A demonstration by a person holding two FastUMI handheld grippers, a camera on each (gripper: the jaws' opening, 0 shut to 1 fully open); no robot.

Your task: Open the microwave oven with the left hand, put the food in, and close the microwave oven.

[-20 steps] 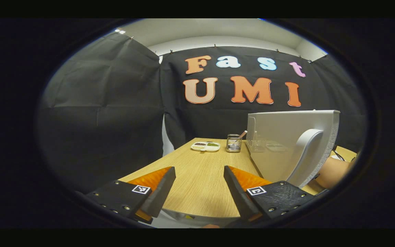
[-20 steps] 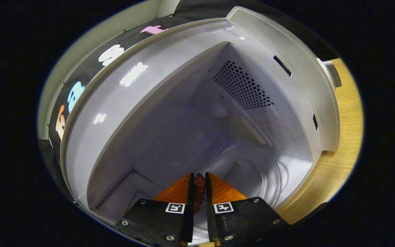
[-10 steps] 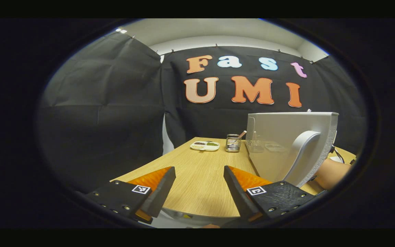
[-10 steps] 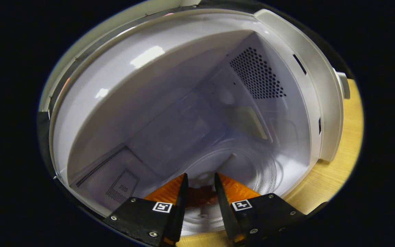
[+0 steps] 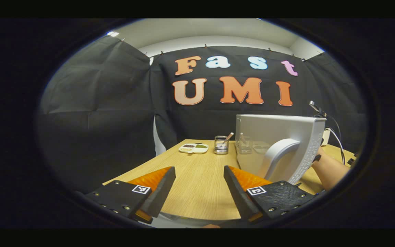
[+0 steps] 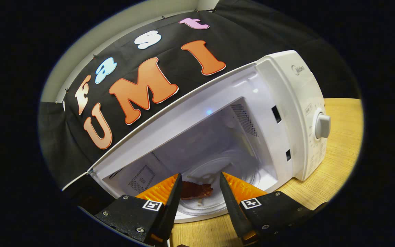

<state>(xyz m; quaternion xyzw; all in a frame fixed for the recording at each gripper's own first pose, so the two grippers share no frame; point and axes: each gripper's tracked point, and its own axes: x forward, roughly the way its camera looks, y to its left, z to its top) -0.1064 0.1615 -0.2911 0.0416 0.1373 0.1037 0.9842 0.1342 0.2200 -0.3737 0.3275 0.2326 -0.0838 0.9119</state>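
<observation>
- Inside the microwave oven [image 6: 286, 113], on the glass turntable [image 6: 218, 192], lies the food [image 6: 196, 190], a dark reddish-brown piece at about 6 o'clock in the right gripper view.
- Right claw [image 6: 199, 192]: fingers spread apart, holding nothing. The food sits beyond the fingertips and between them, touching neither. The claw is at the mouth of the cavity, above the bench [image 6: 334, 164].
- Left claw [image 5: 199, 187]: fingers wide apart, empty, hovering over the bench edge. It touches neither door nor handle.
- Microwave door [image 5: 276, 137]: swung open, standing at about 3 o'clock in the left gripper view. Its curved handle [image 5: 279, 154] faces the left claw, just beyond the right-hand finger.
- A person's forearm [image 5: 327, 168] shows past the door, at about 4 o'clock.
- Bench background, about 12 o'clock: a divided dish [image 5: 193, 148] and a small glass holder [image 5: 220, 145], both well clear of the work.
- Task status, as judged: opening is done and the food is placed. Remaining: clear the right claw from the cavity mouth, then push the door shut.
- Caution: closing the door before the right claw is clear risks a collision.
</observation>
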